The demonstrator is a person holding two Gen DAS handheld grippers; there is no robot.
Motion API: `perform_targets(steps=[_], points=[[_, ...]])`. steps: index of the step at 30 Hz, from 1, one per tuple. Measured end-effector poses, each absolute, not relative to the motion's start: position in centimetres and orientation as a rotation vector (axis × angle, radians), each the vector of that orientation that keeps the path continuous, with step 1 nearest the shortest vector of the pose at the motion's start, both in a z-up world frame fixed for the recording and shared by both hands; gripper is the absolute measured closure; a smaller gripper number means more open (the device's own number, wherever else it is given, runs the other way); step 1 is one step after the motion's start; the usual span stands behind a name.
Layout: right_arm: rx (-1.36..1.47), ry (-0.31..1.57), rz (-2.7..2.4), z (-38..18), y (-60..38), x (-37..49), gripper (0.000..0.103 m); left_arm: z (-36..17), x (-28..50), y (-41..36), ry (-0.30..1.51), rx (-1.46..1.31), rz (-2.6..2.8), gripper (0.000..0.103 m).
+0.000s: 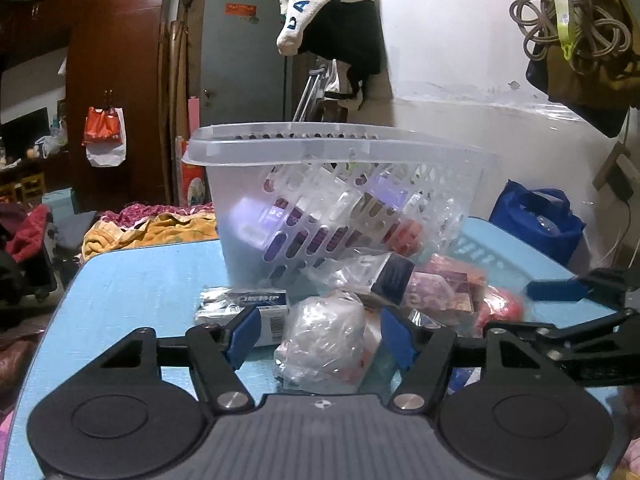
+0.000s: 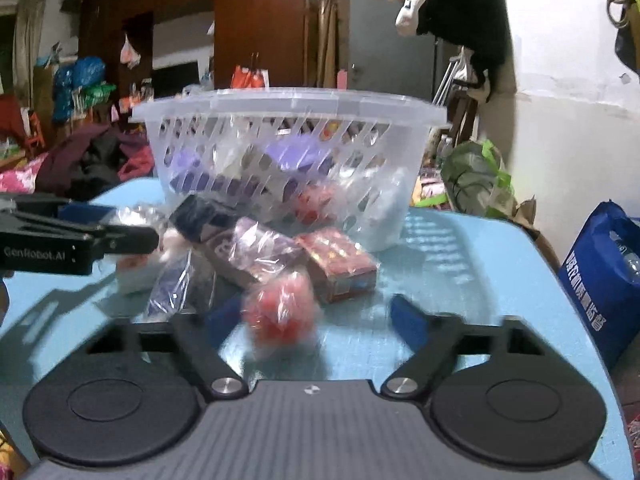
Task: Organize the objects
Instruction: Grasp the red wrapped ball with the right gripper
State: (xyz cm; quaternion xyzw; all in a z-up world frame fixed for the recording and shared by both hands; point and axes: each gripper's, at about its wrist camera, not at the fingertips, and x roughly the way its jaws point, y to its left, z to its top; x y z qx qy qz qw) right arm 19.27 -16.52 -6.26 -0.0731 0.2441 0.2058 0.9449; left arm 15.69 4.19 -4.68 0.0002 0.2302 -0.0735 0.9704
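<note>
Hidden or unclear: the contents of the clear slotted basket point(image 1: 340, 200) show only as purple, white and red shapes through its walls; the red wrapped item point(image 2: 280, 312) is blurred in the right wrist view, and print on the packets cannot be read.
Cut off: the blue bag point(image 2: 600, 280) runs off the right edge; the hanging white and black garment point(image 1: 332, 12) is cropped at the top.
Surface: a light blue surface point(image 1: 140, 280) carries the basket at its far side and a loose pile of plastic-wrapped packets in front of it.
Room: a dark wooden wardrobe point(image 1: 112, 80), a grey door point(image 1: 244, 60), heaped cloth and bags behind the surface, and coiled cord on the white wall.
Left claw point(image 1: 316, 340): partly open, its blue pads on either side of a clear-wrapped white bundle point(image 1: 324, 340); whether they press on it I cannot tell.
Beside the bundle: a boxed item with a barcode point(image 1: 248, 312) lies just left of it, and a dark-ended packet point(image 1: 392, 280) lies behind it.
Right claw point(image 2: 316, 320): partly open, the red wrapped item between its fingers nearer the left one, with a clear gap to the right one.
Near the red item: a red box point(image 2: 340, 268) and a purple wrapped packet point(image 2: 260, 248) lie just beyond it, before the basket.
</note>
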Motion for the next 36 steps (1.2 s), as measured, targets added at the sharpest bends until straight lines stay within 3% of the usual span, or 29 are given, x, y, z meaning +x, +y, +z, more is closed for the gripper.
perform_targets(steps=[1,2,5,7,8,36], points=[[-0.15,0.51,0.417,-6.4,-16.5,19.4,0.058,-4.7,15.7,4.2,0.465,0.001,-0.147,0.033],[-0.146,0.522,0.417,-6.5,-16.6,19.6,0.064,-4.7,15.7,4.2,0.465,-0.001,-0.146,0.033],[-0.122,0.521,0.418,-6.4,-16.9,19.5,0.065,-4.7,15.8,4.1,0.47,-0.001,-0.145,0.033],[-0.117,0.503,0.412,-6.4,-17.0,19.3,0.067,-4.7,15.8,4.1,0.473,0.005,-0.144,0.055],[-0.114,0.496,0.41,-6.4,-17.1,19.2,0.067,-4.7,15.7,4.1,0.472,0.005,-0.149,0.058],[-0.023,0.433,0.405,-5.9,-18.4,18.6,0.069,-4.3,15.0,4.2,0.411,0.002,-0.133,0.058]])
